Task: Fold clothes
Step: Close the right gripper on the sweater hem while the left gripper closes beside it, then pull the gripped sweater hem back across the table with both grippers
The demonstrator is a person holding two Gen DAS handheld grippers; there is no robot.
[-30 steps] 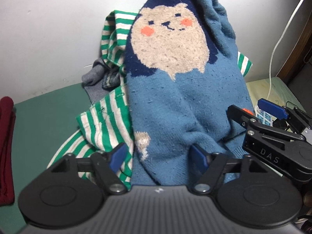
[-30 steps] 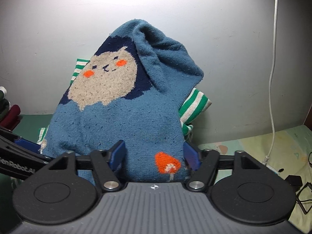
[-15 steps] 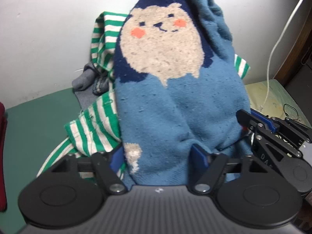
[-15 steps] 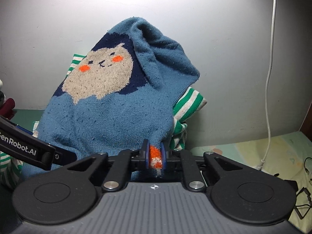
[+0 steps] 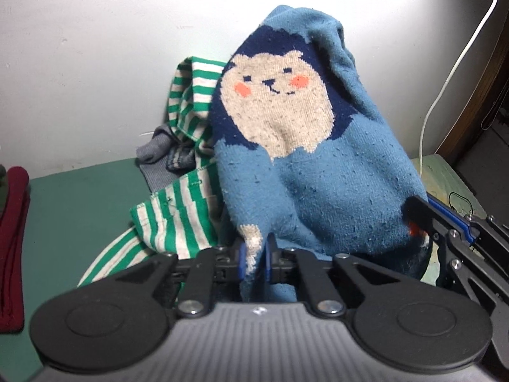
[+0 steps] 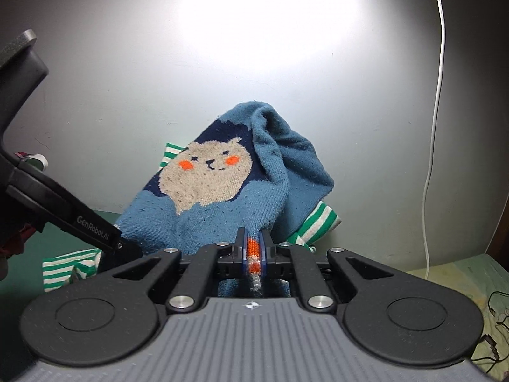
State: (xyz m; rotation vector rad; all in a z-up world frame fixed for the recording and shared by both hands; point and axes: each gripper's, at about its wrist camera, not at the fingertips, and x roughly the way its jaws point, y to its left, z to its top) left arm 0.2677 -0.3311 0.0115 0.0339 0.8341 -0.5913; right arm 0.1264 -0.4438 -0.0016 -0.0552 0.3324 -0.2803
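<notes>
A blue knitted sweater [image 5: 318,178] with a cream bear face lies heaped against the wall, on top of a green and white striped garment [image 5: 178,216]. My left gripper [image 5: 254,256] is shut on the sweater's near edge at a cream patch. My right gripper [image 6: 253,251] is shut on the sweater [image 6: 222,203] at an orange patch on its hem. In the left wrist view the right gripper [image 5: 445,226] shows at the lower right, against the sweater's side. The left gripper's body [image 6: 63,216] crosses the left of the right wrist view.
A grey garment [image 5: 165,152] lies behind the stripes by the white wall. A dark red cloth [image 5: 12,242] lies at the far left on the green surface [image 5: 79,210]. A white cable [image 6: 435,127] hangs down the wall at right, with black cords [image 6: 496,318] below.
My left gripper closed on the sweater's near edge; it was open half a second ago. The right gripper closed a little earlier. Both have drawn back from the pile.
</notes>
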